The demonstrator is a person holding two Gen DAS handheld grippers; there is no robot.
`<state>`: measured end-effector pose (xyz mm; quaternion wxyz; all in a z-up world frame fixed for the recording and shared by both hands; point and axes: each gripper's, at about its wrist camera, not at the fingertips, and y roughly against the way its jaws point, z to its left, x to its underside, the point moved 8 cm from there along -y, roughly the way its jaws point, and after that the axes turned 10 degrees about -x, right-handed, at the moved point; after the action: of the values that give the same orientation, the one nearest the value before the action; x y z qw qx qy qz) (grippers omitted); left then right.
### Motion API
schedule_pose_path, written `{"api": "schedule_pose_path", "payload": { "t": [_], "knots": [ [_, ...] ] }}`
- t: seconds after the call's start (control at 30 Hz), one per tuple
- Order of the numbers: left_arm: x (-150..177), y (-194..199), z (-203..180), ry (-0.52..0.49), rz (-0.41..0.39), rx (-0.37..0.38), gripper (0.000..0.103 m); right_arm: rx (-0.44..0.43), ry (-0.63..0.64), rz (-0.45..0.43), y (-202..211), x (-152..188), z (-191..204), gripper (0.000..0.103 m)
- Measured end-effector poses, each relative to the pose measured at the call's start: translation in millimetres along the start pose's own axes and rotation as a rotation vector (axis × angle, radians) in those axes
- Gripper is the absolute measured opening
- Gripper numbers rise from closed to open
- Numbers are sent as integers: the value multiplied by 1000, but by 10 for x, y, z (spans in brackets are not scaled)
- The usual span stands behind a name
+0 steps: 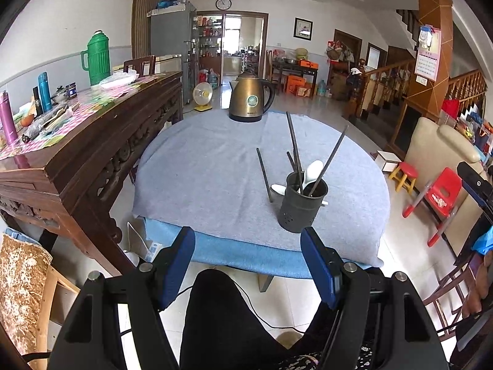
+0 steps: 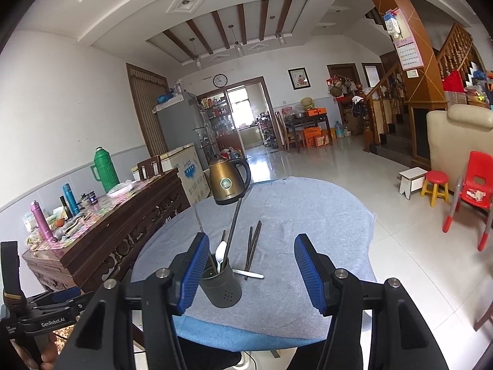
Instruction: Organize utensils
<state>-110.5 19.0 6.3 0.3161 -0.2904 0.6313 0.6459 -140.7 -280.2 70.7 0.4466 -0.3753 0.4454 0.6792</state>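
A dark grey utensil holder (image 1: pixel 300 206) stands near the front edge of the round table, holding several dark chopsticks and a white spoon (image 1: pixel 312 171). It also shows in the right wrist view (image 2: pixel 222 283). One chopstick (image 1: pixel 264 174) and a white spoon (image 1: pixel 279 189) lie on the cloth beside it; in the right wrist view loose chopsticks (image 2: pixel 253 243) and a spoon (image 2: pixel 249 273) lie behind it. My left gripper (image 1: pixel 248 260) is open and empty, in front of the table edge. My right gripper (image 2: pixel 251 273) is open and empty, just before the holder.
A bronze kettle (image 1: pixel 251 97) stands at the table's far edge on the grey-blue cloth (image 1: pixel 200 169). A carved wooden sideboard (image 1: pixel 92 141) with bottles and a green thermos (image 1: pixel 97 57) is at the left. Red chair (image 1: pixel 440 197) and stool at the right.
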Motion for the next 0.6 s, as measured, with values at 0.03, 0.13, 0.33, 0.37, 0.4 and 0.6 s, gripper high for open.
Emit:
{"api": "schedule_pose_path", "payload": {
  "t": [0.03,0.13,0.33,0.37,0.4,0.6],
  "knots": [
    [-9,11,-1,-1,-3,0,72,-4,-2,-1,5,-12,5,61],
    [-29,32,-1,-3,-10,3,72,-2,6,-10,29,-57,17,61],
    [-78,100,12,1,-29,5,72,-11,3,-24,73,-122,31,61],
    [-84,116,14,0,-34,3,72,-12,5,-27,79,-134,39,61],
    [-87,127,19,-1,-39,1,72,-11,8,-30,84,-146,50,61],
    [-10,68,32,-10,-35,-18,72,-19,10,-19,47,-104,76,63]
  ]
}}
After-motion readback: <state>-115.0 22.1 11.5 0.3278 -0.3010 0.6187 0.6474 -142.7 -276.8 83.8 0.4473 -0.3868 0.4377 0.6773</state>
